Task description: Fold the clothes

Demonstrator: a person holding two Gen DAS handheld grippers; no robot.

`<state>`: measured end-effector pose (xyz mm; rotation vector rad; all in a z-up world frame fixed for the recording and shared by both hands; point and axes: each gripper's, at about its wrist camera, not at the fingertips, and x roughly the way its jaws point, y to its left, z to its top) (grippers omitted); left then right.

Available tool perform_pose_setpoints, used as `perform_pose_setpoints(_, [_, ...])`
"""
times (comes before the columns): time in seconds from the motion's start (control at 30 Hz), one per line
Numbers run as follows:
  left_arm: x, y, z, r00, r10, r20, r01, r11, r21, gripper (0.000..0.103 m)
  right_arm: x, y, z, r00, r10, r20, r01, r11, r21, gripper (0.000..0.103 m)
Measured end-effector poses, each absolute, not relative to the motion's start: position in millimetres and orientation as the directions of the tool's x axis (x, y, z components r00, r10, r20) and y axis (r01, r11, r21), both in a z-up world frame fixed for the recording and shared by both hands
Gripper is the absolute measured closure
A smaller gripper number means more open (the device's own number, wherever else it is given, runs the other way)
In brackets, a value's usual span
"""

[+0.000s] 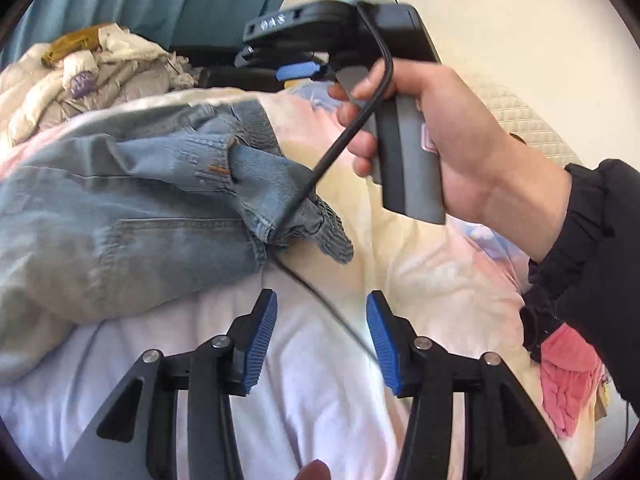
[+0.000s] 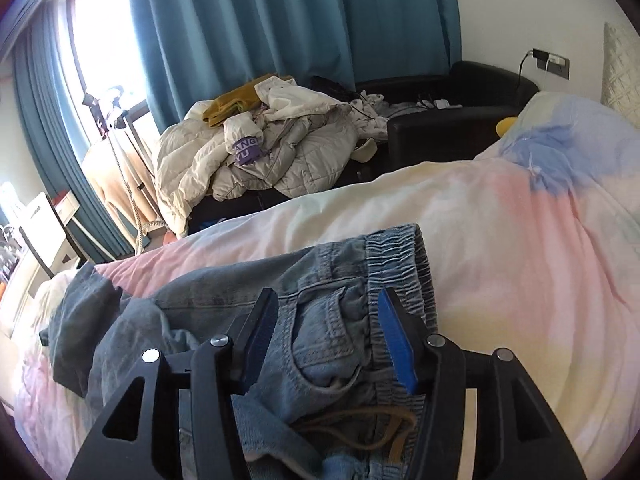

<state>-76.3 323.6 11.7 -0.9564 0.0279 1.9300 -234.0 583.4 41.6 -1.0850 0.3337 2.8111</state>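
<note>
Light blue jeans (image 1: pixel 140 200) lie crumpled on the pastel duvet (image 1: pixel 420 280), their elastic waistband toward the right. My left gripper (image 1: pixel 320 300) stands open above bare duvet just in front of the jeans, holding nothing; a black cable (image 1: pixel 340 148) trails under it. A hand (image 1: pixel 460 140) in a black sleeve holds the other gripper's handle above the waistband. In the right wrist view my right gripper (image 2: pixel 328 296) is open low over the jeans (image 2: pixel 328 272), its blue pads on either side of a pocket and waistband fold, not pressing on them.
A heap of pale padded jackets (image 2: pixel 260 152) covers a black sofa (image 2: pixel 460 120) beyond the bed's far edge, with teal curtains (image 2: pixel 280 20) behind. The duvet (image 2: pixel 500 220) stretches away to the right. A pink cloth (image 1: pixel 568 376) lies at the bed's right edge.
</note>
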Motion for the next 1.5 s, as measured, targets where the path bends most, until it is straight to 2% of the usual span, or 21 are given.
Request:
perform_pose_setpoints(0.03, [-35,306,20,-0.260,0.730,-0.632,-0.767,-0.553,-0.324,0.055,-225,574,47,-0.740,0.019,-0.672,-0.164,-0.974,0.153,0.050])
perform_pose_setpoints(0.13, [-30,300,25,-0.294,0.710,-0.639,-0.792,-0.555,-0.253,0.055,-199,546,61,-0.750,0.007,-0.661,-0.123,-0.984,0.129,0.050])
perform_pose_setpoints(0.2, [-34,307,0,-0.306,0.708,-0.637,-0.789,-0.563,-0.247,0.055,-183,530,66,-0.759,0.000,-0.651,-0.105,-0.987,0.122,0.050])
perform_pose_setpoints(0.47, [4,211,32,-0.371,0.705,-0.605,-0.738,-0.619,-0.269,0.055,-151,473,49,-0.739,-0.051,-0.672,-0.056,-0.989,0.137,0.050])
perform_pose_setpoints(0.57, [2,186,33,-0.435,0.660,-0.612,-0.710,-0.670,-0.219,0.055,-155,453,37,-0.722,-0.078,-0.688,-0.019,-0.991,0.133,0.050])
perform_pose_setpoints(0.87, [-37,116,10,-0.506,0.580,-0.639,-0.620,-0.759,-0.199,0.055,-228,415,-7,-0.661,-0.071,-0.747,0.045,-0.997,0.056,0.049])
perform_pose_setpoints(1.1, [-79,100,-21,-0.474,0.589,-0.654,-0.582,-0.767,-0.269,0.055,-309,393,-32,-0.637,-0.064,-0.768,0.097,-0.995,0.002,0.049])
perform_pose_setpoints(1.37, [-111,88,-46,-0.439,0.589,-0.679,-0.510,-0.785,-0.351,0.055,-361,385,-68,-0.548,-0.100,-0.830,0.133,-0.991,0.032,0.049])
perform_pose_setpoints(1.43, [-114,84,-46,-0.447,0.584,-0.677,-0.490,-0.793,-0.361,0.055,-357,385,-68,-0.552,-0.133,-0.823,0.132,-0.989,0.071,0.057])
perform_pose_setpoints(1.47, [-114,81,-46,-0.448,0.589,-0.673,-0.481,-0.793,-0.375,0.055,-352,383,-67,-0.548,-0.139,-0.825,0.137,-0.988,0.076,0.070])
perform_pose_setpoints(1.5, [-114,79,-45,-0.450,0.593,-0.668,-0.472,-0.793,-0.386,0.055,-346,379,-65,-0.541,-0.139,-0.829,0.144,-0.987,0.071,0.089])
